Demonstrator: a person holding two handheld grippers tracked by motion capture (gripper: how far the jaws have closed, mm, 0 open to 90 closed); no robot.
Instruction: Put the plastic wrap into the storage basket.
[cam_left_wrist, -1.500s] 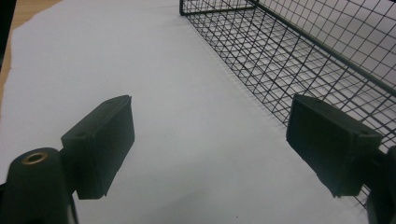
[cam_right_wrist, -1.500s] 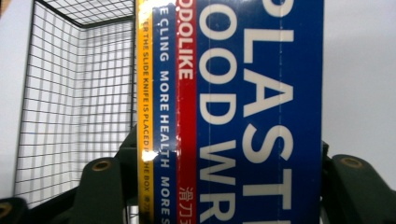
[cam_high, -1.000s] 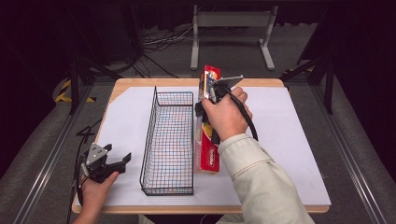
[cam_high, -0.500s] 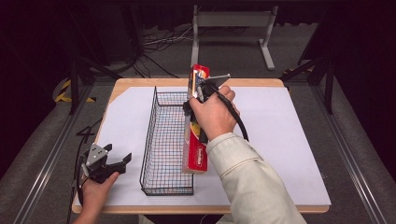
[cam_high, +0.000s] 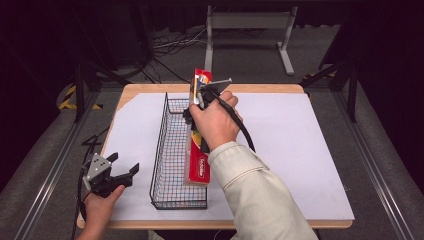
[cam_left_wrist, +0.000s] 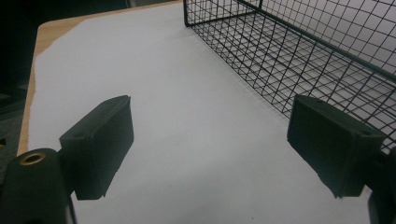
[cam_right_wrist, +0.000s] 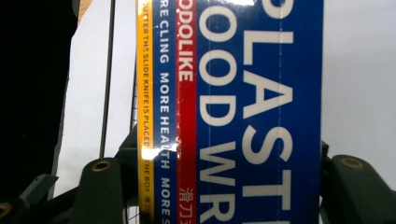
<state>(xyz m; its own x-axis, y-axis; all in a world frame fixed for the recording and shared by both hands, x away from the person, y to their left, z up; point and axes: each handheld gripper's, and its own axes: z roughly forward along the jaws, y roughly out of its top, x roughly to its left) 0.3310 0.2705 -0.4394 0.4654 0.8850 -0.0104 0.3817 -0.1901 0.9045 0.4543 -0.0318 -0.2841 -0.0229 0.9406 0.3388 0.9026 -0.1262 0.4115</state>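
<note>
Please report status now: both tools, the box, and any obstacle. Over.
Right tool shut on plastic wrap box, held over right rim of wire basket. Left tool open, empty, low beside basket. Only the rim lies under the box.

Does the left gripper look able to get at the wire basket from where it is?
Probably yes: the left gripper stands open beside the wire basket, with bare white sheet between them and nothing in the way.

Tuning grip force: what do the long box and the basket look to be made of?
Box: likely thin cardboard with a glossy printed coat; glare streaks and sharp folded edges show in the right gripper view. Basket: thin wire grid, probably metal with a black coating; see-through mesh, even dark finish, though the finish is hard to judge.
</note>
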